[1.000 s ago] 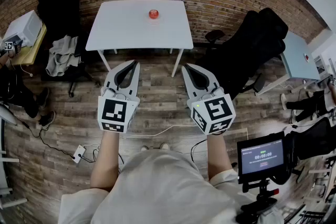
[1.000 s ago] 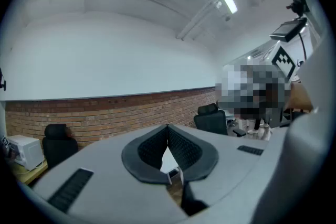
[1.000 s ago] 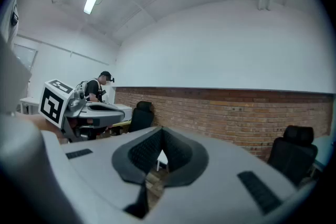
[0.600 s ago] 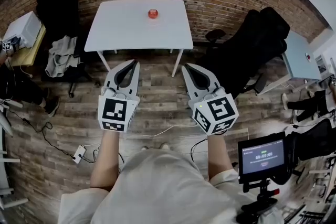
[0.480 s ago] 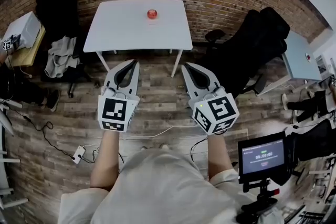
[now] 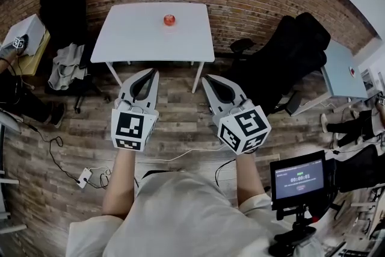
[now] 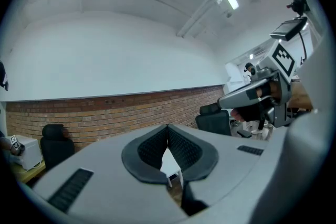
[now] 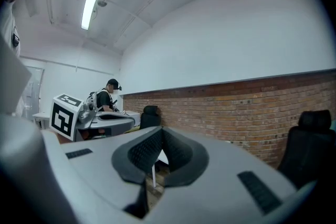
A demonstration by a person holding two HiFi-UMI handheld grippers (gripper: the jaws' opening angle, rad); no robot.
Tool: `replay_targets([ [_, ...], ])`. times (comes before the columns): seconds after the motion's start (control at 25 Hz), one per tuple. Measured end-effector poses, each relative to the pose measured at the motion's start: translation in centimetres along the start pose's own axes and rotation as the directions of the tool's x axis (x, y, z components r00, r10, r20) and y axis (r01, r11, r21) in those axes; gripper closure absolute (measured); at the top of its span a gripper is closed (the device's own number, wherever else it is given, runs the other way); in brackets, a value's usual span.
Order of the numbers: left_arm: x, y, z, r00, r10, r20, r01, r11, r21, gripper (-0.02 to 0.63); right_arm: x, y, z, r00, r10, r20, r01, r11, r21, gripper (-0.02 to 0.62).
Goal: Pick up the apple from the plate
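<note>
A red apple (image 6: pixel 169 20) rests on a small plate on the white table (image 6: pixel 138 39) against the brick wall, far ahead of both grippers. My left gripper (image 6: pixel 152 71) is held level over the wooden floor, its jaws shut with nothing between them. Beside it my right gripper (image 6: pixel 206 79) is also shut and empty, tips pointing toward the table. In the left gripper view the left gripper's (image 7: pixel 167 127) dark pads meet at the tips. The right gripper (image 8: pixel 161 130) looks the same in its own view. The apple does not show in either gripper view.
A black office chair (image 6: pixel 283 60) stands right of the table, another dark chair (image 6: pixel 63 6) with clothes beside it at the left. Cables and a power strip (image 6: pixel 84 176) lie on the floor. A monitor on a stand (image 6: pixel 298 180) is at lower right. A person (image 8: pixel 105 99) stands far off.
Both grippers have advanced a little toward the table, still shut. The table and apple have shifted slightly left in the head view.
</note>
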State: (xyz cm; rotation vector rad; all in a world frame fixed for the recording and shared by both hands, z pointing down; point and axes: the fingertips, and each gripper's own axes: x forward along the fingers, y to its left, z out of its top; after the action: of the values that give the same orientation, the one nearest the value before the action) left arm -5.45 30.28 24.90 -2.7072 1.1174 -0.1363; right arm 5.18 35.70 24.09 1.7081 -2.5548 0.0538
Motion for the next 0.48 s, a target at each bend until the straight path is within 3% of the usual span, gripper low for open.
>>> replay_targets([
  [0.32, -0.5, -1.9, -0.6, 0.999, 0.027, -0.026, -0.028, 0.999, -0.021, 0.600, -0.8, -0.3, -1.0, 0.997, 0.074, 0.001, -0.074, 0.997, 0.032, 0.593],
  [0.48, -0.4, -1.6, -1.1, 0.999, 0.032, -0.039, -0.033, 0.999, -0.022, 0.600, -0.5, -0.2, -1.1, 0.997, 0.071, 0.009, -0.071, 0.997, 0.032, 0.594],
])
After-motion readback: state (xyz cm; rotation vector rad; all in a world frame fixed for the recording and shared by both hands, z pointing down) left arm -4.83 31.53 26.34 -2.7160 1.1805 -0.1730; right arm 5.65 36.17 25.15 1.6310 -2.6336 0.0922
